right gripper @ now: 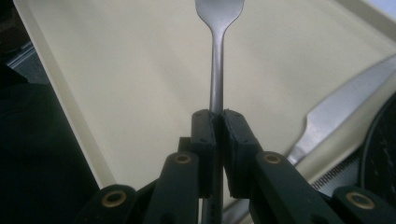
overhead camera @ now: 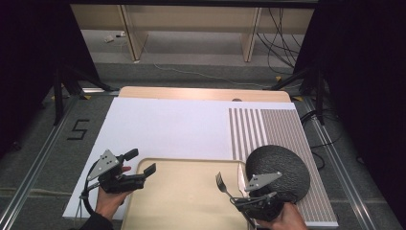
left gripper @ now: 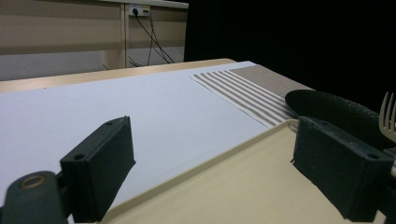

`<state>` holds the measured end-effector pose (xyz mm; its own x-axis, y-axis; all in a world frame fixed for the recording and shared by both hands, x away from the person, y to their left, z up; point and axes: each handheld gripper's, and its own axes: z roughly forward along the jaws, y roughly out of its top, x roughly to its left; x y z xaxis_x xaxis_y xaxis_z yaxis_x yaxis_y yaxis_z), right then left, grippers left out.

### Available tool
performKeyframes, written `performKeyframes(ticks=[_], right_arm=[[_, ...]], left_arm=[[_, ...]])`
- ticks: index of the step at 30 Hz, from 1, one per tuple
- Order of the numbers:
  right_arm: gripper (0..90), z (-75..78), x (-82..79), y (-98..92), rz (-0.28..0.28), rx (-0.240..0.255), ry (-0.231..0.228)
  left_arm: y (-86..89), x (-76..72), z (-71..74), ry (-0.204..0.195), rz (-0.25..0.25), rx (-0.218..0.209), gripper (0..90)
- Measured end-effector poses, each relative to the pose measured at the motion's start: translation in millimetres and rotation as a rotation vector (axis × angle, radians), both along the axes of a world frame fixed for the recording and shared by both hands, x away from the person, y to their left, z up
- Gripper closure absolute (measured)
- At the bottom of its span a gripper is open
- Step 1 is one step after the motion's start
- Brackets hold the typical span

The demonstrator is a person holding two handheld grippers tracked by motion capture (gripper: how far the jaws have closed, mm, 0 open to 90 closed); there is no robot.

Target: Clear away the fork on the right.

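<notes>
Right gripper (right gripper: 216,122) jaws clamping fork (right gripper: 217,56), floor mark "5" (overhead camera: 78,129)

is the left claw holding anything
No, the left claw stands wide open above the beige tray with nothing between its jaws.

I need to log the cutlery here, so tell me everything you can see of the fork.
The fork is plain grey metal, with a slim straight handle widening to the tine head. The right gripper is clamped on its handle, holding it above the beige tray, tines pointing away from the hand. Only the pads touch it.
</notes>
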<state>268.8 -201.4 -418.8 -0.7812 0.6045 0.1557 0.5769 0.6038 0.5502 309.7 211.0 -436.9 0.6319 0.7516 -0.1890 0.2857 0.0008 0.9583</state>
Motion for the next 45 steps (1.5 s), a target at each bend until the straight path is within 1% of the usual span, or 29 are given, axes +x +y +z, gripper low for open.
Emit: performKeyframes(ticks=[3, 9, 10, 11, 16, 19, 23, 24, 28, 36, 40, 41, 45], right_arm=[[84.2, -0.6, -0.3, 7.0, 0.01, 0.001, 0.009], [84.2, -3.9, 0.1, 18.0, 0.056, -0.012, 0.019], [84.2, -4.2, -0.2, 19.2, 0.052, -0.016, 0.019], [84.2, -4.6, -0.8, 21.5, 0.046, -0.023, 0.029], [84.2, -6.8, -1.1, 27.4, 0.066, -0.031, 0.048], [84.2, -8.8, -0.9, 31.6, 0.075, -0.045, 0.061], [84.2, -12.5, 0.1, 36.4, 0.077, -0.074, 0.08], [84.2, -13.9, 0.9, 37.5, 0.079, -0.079, 0.076], [84.2, -16.4, 2.9, 40.5, 0.079, -0.099, 0.088], [84.1, -24.2, 10.4, 47.1, 0.057, -0.137, 0.14], [84.1, -29.0, 14.1, 50.8, 0.056, -0.157, 0.155], [84.1, -30.1, 14.8, 51.9, 0.055, -0.169, 0.164], [83.9, -33.9, 16.7, 54.2, 0.057, -0.188, 0.172]], left_arm=[[0.4, 0.1, 0.0, 0.0, 0.001, -0.002, 12.0], [0.2, 0.0, 0.0, 0.0, 0.0, 0.0, 12.1], [0.3, 0.0, 0.1, 0.0, 0.0, -0.002, 12.1], [0.4, 0.0, 0.1, 0.0, 0.0, -0.002, 12.1], [0.7, 0.3, 0.2, -0.003, -0.003, -0.002, 12.1], [0.7, 0.3, 0.2, -0.003, -0.004, -0.001, 12.0], [0.6, 0.3, 0.3, -0.004, -0.004, -0.001, 12.1], [0.7, 0.3, 0.3, -0.004, -0.004, 0.0, 12.1], [0.5, 0.1, 0.2, 0.001, 0.002, -0.002, 12.1], [0.8, 0.3, 0.3, -0.003, -0.001, -0.001, 12.1], [0.8, 0.1, 0.4, -0.002, 0.0, -0.003, 12.0], [0.8, 0.1, 0.4, -0.002, 0.0, -0.003, 12.1], [0.8, 0.1, 0.3, -0.001, 0.0, -0.003, 12.0]])
